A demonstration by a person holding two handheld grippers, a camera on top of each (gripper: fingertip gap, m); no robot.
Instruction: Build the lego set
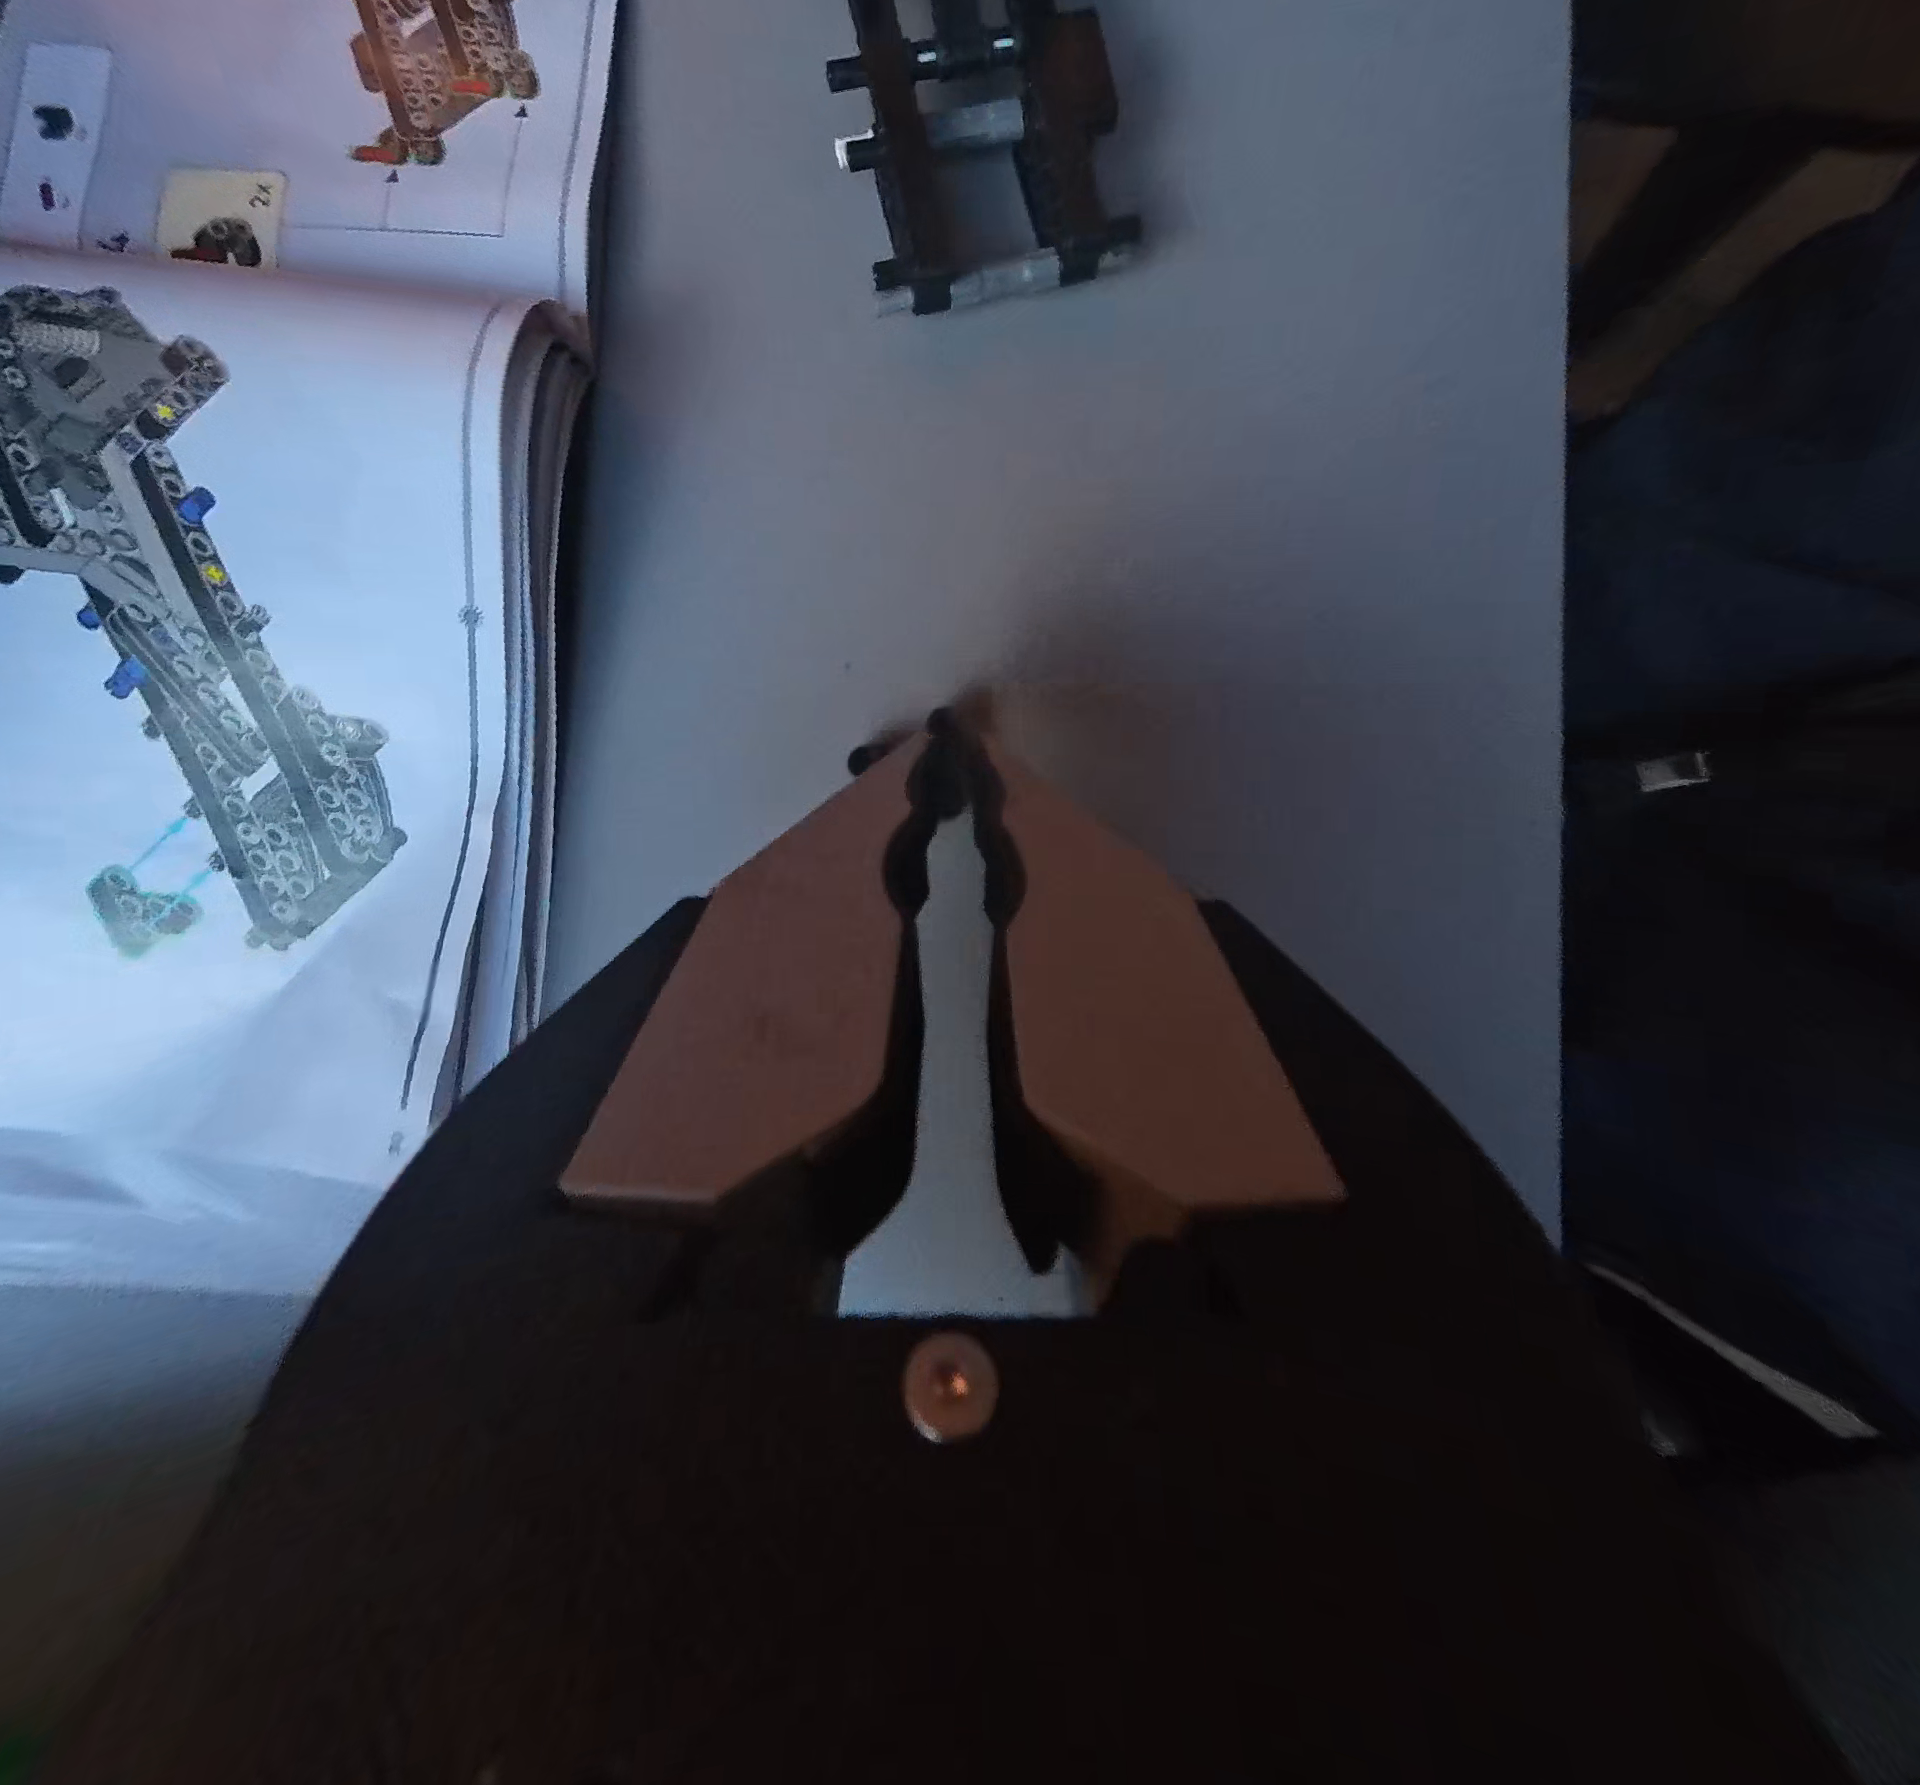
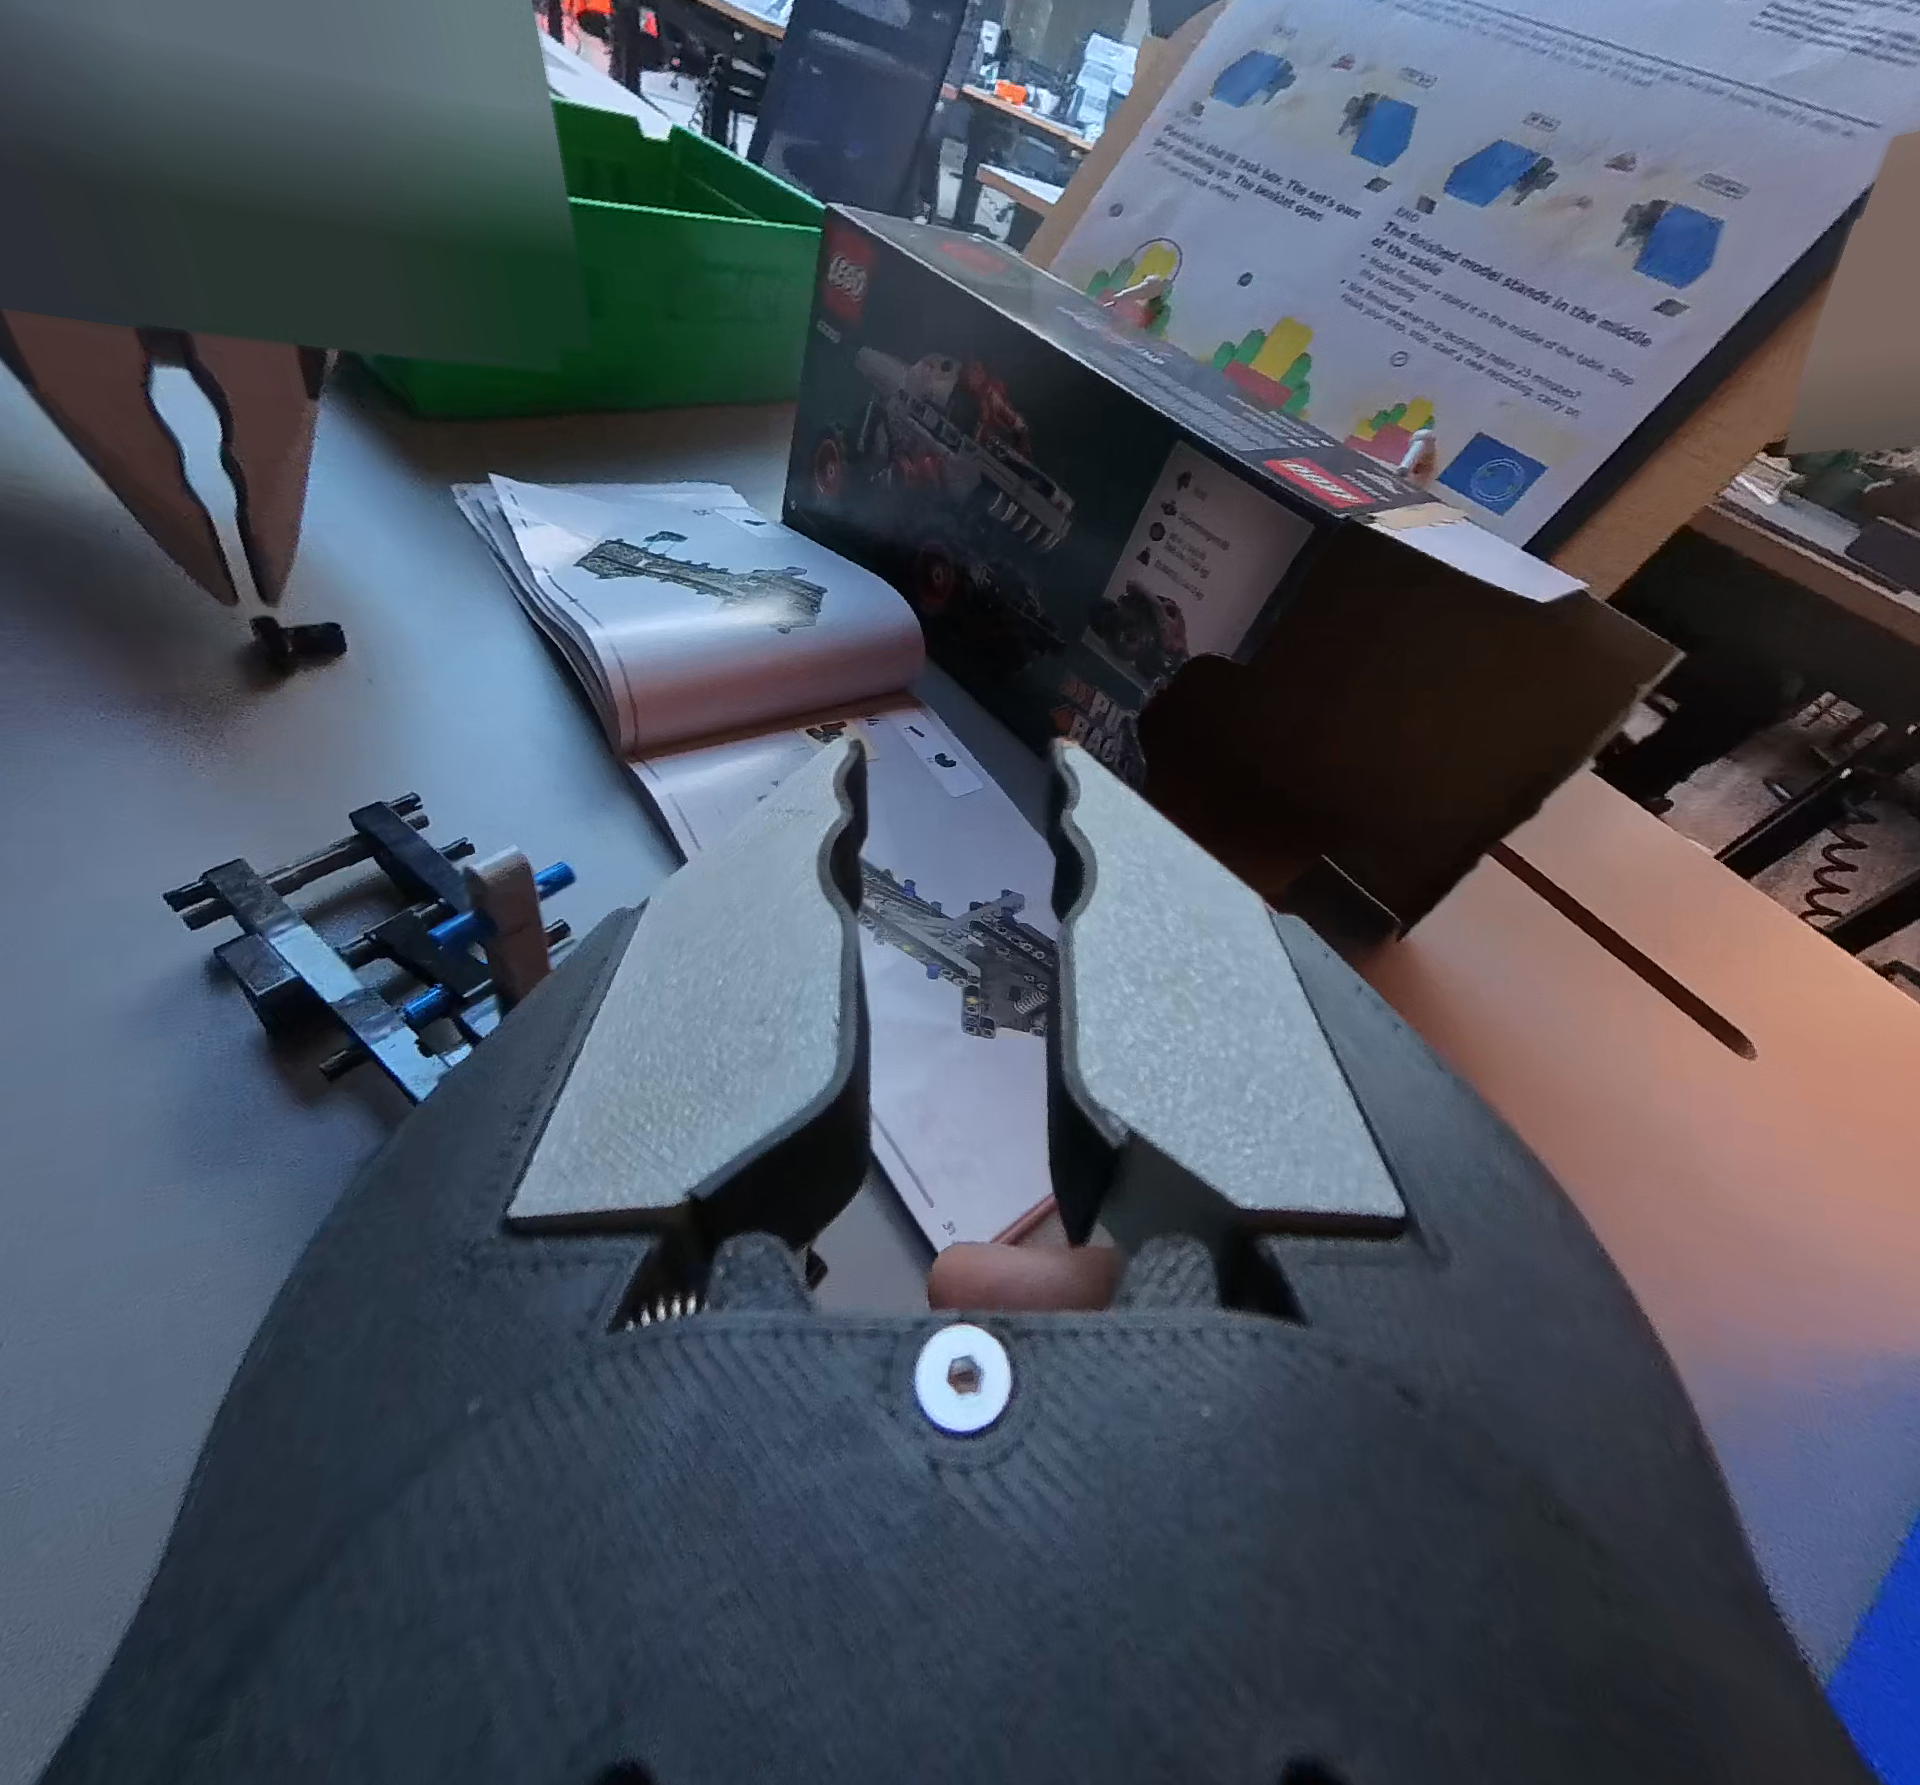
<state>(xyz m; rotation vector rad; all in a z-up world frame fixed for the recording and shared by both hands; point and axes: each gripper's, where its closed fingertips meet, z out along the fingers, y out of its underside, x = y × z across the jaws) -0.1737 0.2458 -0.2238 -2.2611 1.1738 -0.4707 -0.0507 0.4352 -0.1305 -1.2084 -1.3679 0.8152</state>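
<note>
A partly built black Lego frame with black pins, grey cross pieces and blue pins lies on the grey table; it also shows in the right wrist view. My left gripper points down at the table, jaws nearly closed on a small black pin piece that rests on the table. In the right wrist view the same gripper stands at the upper left over that piece. My right gripper is open and empty, held above the open instruction booklet.
The booklet lies left of the frame. A dark Lego box stands behind it, with a green bin farther back and a printed sheet on a stand. The table's edge runs along the right. A wooden board lies right.
</note>
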